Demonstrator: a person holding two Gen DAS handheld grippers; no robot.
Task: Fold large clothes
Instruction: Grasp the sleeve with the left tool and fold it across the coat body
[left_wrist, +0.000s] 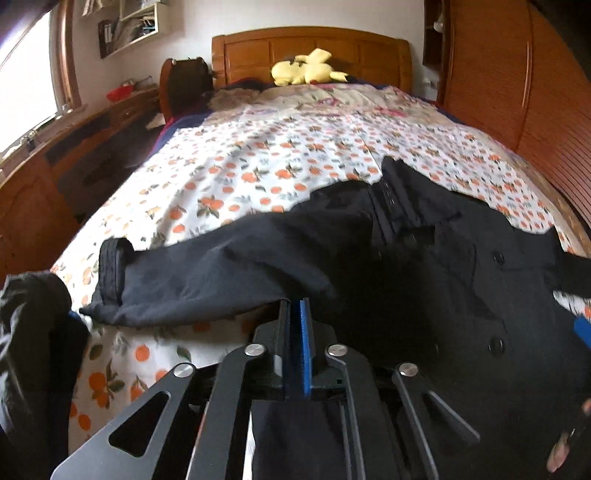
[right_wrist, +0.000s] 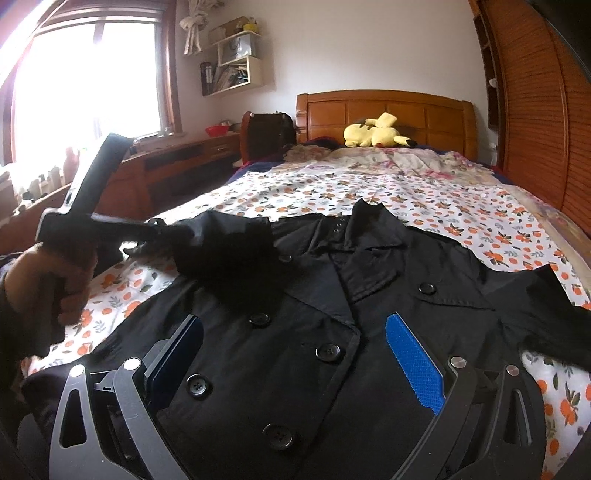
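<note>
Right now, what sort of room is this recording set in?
Almost certainly a home bedroom: a bed with a wooden headboard and an orange-print sheet, a yellow plush toy by the pillows, and a wall shelf beside the window.

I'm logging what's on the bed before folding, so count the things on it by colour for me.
Black: 1, the coat, its sleeve pinched in the shut left gripper; the open right gripper hovers over its front.
Yellow: 1, the plush toy by the headboard.
Orange-patterned white: 1, the sheet.
Pink floral: 1, the quilt.
Total: 4.
</note>
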